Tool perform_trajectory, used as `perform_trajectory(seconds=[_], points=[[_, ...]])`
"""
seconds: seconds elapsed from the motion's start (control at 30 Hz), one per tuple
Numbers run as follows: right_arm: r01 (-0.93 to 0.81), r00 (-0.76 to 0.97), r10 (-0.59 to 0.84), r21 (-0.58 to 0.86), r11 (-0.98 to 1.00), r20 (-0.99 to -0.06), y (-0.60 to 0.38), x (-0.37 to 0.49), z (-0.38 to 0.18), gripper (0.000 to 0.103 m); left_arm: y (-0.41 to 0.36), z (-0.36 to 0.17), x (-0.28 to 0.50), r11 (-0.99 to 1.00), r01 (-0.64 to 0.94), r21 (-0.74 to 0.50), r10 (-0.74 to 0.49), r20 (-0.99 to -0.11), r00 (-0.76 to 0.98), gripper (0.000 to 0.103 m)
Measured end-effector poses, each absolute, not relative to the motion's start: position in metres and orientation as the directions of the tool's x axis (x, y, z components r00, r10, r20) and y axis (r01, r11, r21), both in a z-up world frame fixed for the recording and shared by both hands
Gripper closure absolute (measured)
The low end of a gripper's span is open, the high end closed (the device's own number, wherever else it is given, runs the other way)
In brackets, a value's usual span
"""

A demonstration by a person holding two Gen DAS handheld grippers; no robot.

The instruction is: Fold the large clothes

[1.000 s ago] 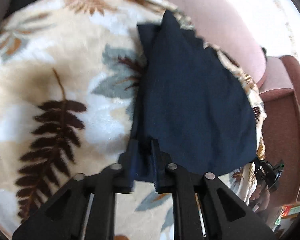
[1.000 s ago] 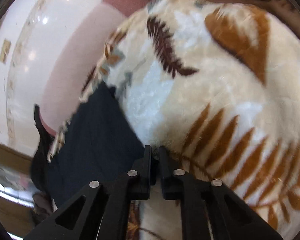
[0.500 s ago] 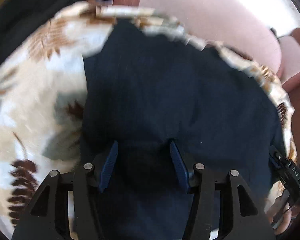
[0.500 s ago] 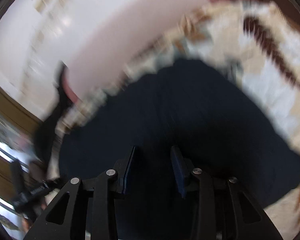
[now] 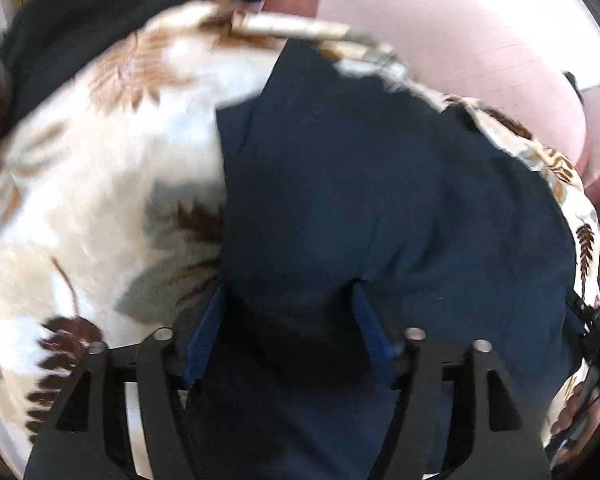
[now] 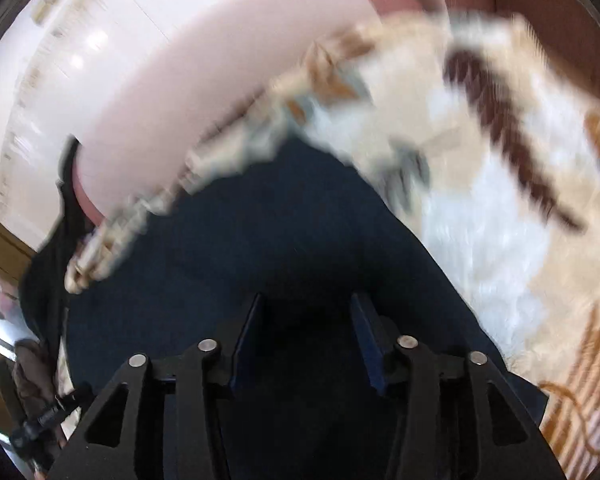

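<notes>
A dark navy garment (image 5: 360, 184) lies folded on a cream blanket with brown fern leaves (image 5: 100, 168). My left gripper (image 5: 288, 296) is open, its blue-padded fingers spread just above the garment's near part. In the right wrist view the same garment (image 6: 268, 232) fills the middle, and my right gripper (image 6: 306, 308) is open above it with nothing between its fingers. The garment's near edge is hidden under both grippers. Both views are blurred by motion.
A pink cushioned sofa back (image 5: 460, 40) runs behind the blanket and also shows in the right wrist view (image 6: 188, 80). A black cloth (image 5: 100, 12) lies at the far left. The other gripper (image 5: 592, 332) shows at the right edge.
Both grippers were shut a second ago, the left on the garment's edge. Both have opened and let go, and now hover over the folded garment.
</notes>
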State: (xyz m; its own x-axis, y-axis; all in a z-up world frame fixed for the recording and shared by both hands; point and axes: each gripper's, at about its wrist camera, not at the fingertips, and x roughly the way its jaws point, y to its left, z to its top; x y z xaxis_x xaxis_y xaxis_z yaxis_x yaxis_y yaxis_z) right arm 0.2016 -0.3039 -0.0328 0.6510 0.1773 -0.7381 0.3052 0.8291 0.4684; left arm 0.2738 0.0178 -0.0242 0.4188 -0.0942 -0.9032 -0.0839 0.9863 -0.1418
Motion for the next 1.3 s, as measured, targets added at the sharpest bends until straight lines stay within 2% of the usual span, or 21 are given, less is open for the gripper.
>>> perform_trajectory(seconds=[0.03,0.07,0.13,0.23,0.27,0.37,0.47,0.6,0.73,0.83,0.9,1.0,1.2,1.3], points=[[0.305,0.646,0.167,0.452,0.838,-0.745,-0.302,0.202,-0.027,0.059,0.020,-0.025,0.273,0.985,-0.097,-0.140,-0.086,-0.902,0.424,0.025],[0.310,0.641,0.144,0.425,0.850,-0.754,-0.297,0.200,-0.017,0.058,0.023,-0.025,0.272,0.983,-0.104,-0.151,-0.094,-0.901,0.423,0.025],[0.284,0.691,0.150,0.457,0.843,-0.707,-0.295,0.190,-0.001,0.055,0.025,-0.025,0.271,0.982,-0.108,-0.157,-0.098,-0.902,0.420,0.025],[0.287,0.734,0.133,0.481,0.828,-0.666,-0.302,0.179,0.010,0.057,0.026,-0.024,0.268,0.983,-0.107,-0.150,-0.092,-0.904,0.416,0.025],[0.304,0.732,0.114,0.473,0.827,-0.671,-0.307,0.177,0.006,0.056,0.025,-0.025,0.266,0.983,-0.107,-0.149,-0.092,-0.905,0.415,0.025],[0.371,0.633,0.129,0.445,0.815,-0.763,-0.319,0.185,-0.023,0.053,0.027,-0.024,0.263,0.982,-0.108,-0.152,-0.095,-0.906,0.411,0.025],[0.372,0.643,0.106,0.430,0.823,-0.759,-0.322,0.175,-0.019,0.054,0.024,-0.025,0.273,0.983,-0.108,-0.149,-0.093,-0.909,0.407,0.025],[0.347,0.712,0.135,0.513,0.785,-0.689,-0.327,0.156,-0.006,0.052,0.022,-0.025,0.273,0.984,-0.108,-0.143,-0.088,-0.911,0.404,0.025],[0.346,0.637,0.136,0.440,0.829,-0.758,-0.322,0.158,-0.023,0.053,0.020,-0.024,0.272,0.984,-0.110,-0.141,-0.088,-0.917,0.389,0.024],[0.348,0.657,0.126,0.447,0.824,-0.744,-0.324,0.153,-0.013,0.053,0.025,-0.016,0.269,0.972,-0.099,-0.211,-0.163,-0.918,0.361,0.024],[0.325,0.710,0.140,0.497,0.804,-0.690,-0.328,0.151,0.001,0.051,0.033,-0.002,0.266,0.953,-0.098,-0.286,-0.226,-0.889,0.399,0.024],[0.302,0.721,0.168,0.523,0.797,-0.673,-0.331,0.170,0.010,0.049,0.035,0.023,0.273,0.935,-0.074,-0.346,-0.277,-0.846,0.455,0.024],[0.407,0.694,0.168,0.574,0.710,-0.700,-0.356,0.225,-0.011,0.044,0.023,0.033,0.319,0.961,-0.070,-0.266,-0.205,-0.862,0.464,0.024],[0.390,0.703,0.171,0.576,0.719,-0.690,-0.357,0.244,-0.021,0.044,0.020,0.021,0.338,0.976,-0.091,-0.197,-0.133,-0.875,0.465,0.024]])
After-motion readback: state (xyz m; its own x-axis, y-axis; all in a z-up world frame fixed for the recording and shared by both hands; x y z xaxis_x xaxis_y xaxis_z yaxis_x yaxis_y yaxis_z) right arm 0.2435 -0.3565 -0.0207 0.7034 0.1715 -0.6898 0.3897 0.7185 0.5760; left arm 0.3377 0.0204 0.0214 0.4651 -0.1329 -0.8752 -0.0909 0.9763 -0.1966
